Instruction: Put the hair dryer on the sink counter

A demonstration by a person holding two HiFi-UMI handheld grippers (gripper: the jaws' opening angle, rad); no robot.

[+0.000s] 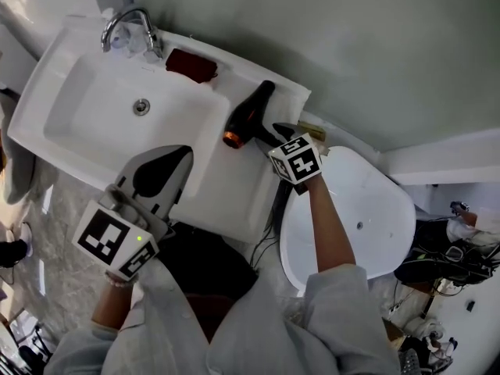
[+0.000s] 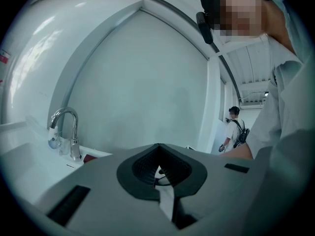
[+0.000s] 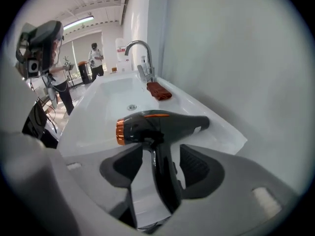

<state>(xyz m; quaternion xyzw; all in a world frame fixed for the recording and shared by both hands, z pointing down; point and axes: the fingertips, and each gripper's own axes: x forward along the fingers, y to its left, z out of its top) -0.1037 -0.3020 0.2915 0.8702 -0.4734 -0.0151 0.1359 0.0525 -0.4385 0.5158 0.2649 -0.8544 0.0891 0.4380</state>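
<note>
The black hair dryer (image 1: 248, 116) with an orange nozzle ring lies on the white sink counter (image 1: 234, 186), to the right of the basin and close to the wall. In the right gripper view the hair dryer (image 3: 157, 127) lies with its barrel across the counter (image 3: 216, 132), its handle pointing back between my jaws. My right gripper (image 1: 275, 131) (image 3: 161, 152) is open, with white gaps between each pad and the handle. My left gripper (image 1: 178, 156) (image 2: 158, 146) hovers over the counter's front edge, shut and empty.
A chrome faucet (image 1: 129, 26) (image 3: 140, 53) and a dark red cloth (image 1: 191, 65) (image 3: 158, 90) sit at the back of the basin (image 1: 117, 108). A white toilet (image 1: 359, 217) stands right of the counter. The dryer's cord (image 1: 269, 209) hangs down between them. People stand in the background.
</note>
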